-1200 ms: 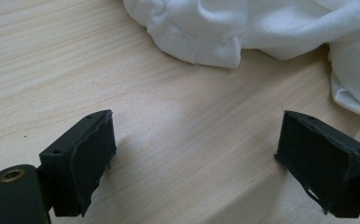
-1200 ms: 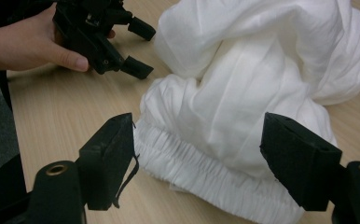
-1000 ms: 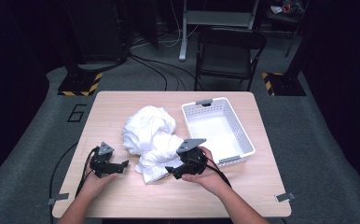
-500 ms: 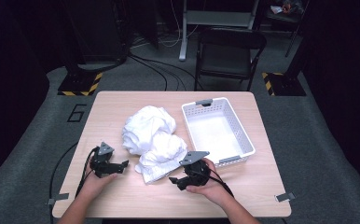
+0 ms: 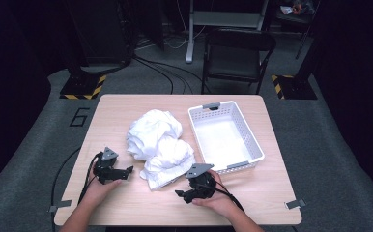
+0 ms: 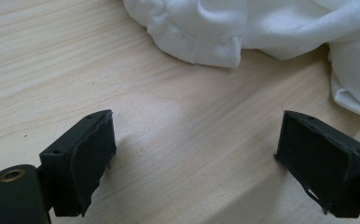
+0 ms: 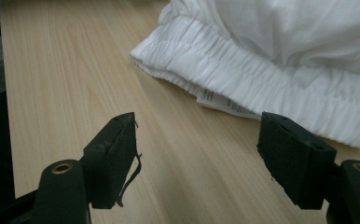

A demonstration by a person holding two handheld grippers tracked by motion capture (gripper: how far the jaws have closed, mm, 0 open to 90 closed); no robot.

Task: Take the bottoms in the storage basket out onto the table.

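The left gripper (image 5: 122, 172) rests low on the table (image 5: 117, 108) at lower left of the high view, jaws released and empty, aimed at the cloth (image 5: 158, 147) in mid-frame. The cloth is a white crumpled heap, its near hem toward the bottom edge; a white basket (image 5: 257, 152) sits just right of it, empty. The right gripper (image 5: 183, 194) lies at lower centre, jaws spread with nothing between them, facing the elastic hem (image 7: 262, 88) and its label (image 7: 215, 101).

To do the grab well, I judge each gripper should slide in flat along the table, take the hem edge only, then close fully.

Against the earlier frames, the right gripper now sits lower and nearer the bottom edge, off the cloth; its jaws have just been closing slightly, still empty. The left one is unchanged.
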